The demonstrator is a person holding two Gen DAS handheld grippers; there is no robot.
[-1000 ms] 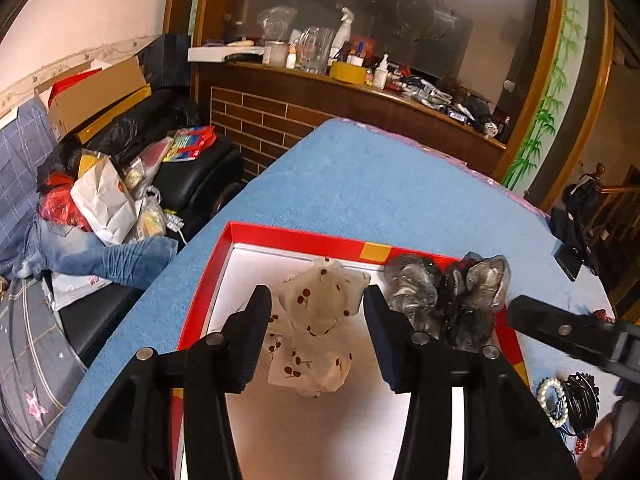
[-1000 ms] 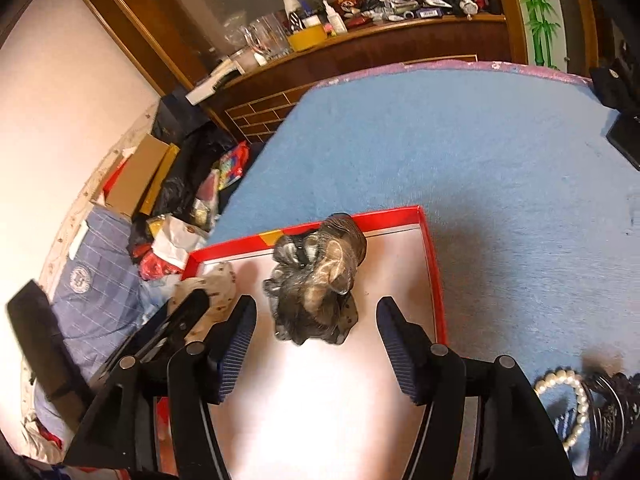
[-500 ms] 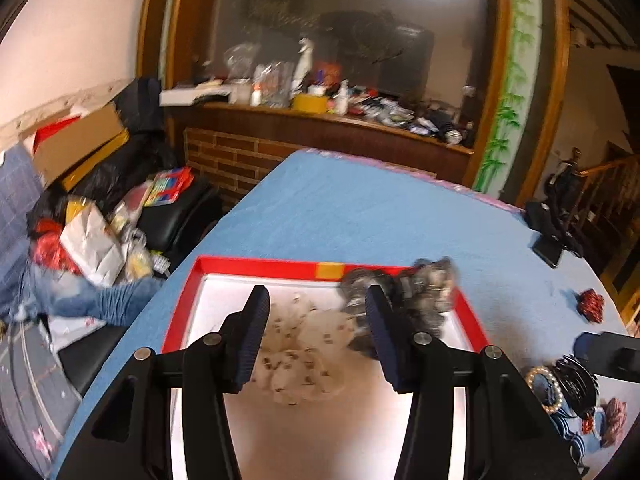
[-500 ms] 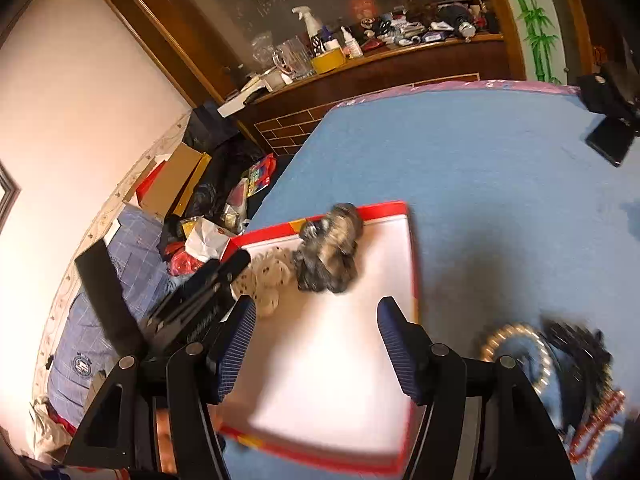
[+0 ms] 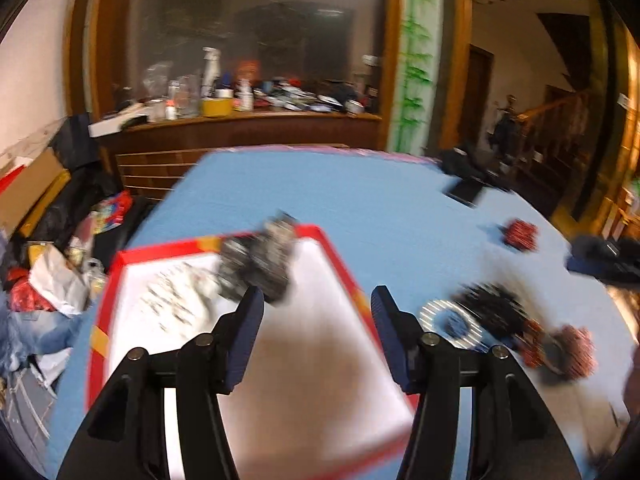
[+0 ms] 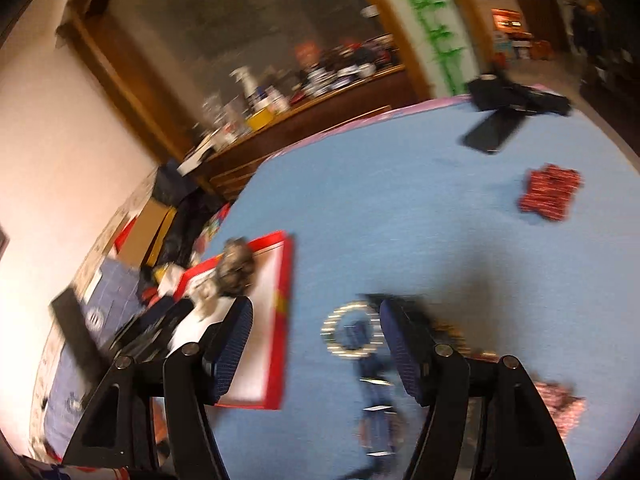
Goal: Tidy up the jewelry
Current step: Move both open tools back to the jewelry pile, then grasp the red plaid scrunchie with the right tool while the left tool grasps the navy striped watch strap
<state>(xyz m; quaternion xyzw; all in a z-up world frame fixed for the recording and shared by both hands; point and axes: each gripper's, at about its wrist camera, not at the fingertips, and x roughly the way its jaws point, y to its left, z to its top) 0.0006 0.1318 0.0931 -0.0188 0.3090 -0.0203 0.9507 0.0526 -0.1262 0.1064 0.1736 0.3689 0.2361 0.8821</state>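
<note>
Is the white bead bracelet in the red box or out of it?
Out. The white bead bracelet lies on the blue tablecloth, right of the red box, between the right gripper's open fingers.

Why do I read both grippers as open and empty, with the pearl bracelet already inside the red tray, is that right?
Not quite: the pearl bracelet lies on the blue cloth beside the red tray, not inside it, as the right wrist view shows. Both the left gripper and the right gripper are open and empty.

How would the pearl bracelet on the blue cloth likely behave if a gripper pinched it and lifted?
The pearl bracelet looks like a loop of separate round beads, so it would probably sag rather than hold its ring shape. The beads seem smooth, so the open right gripper may slip. It looks light.
</note>
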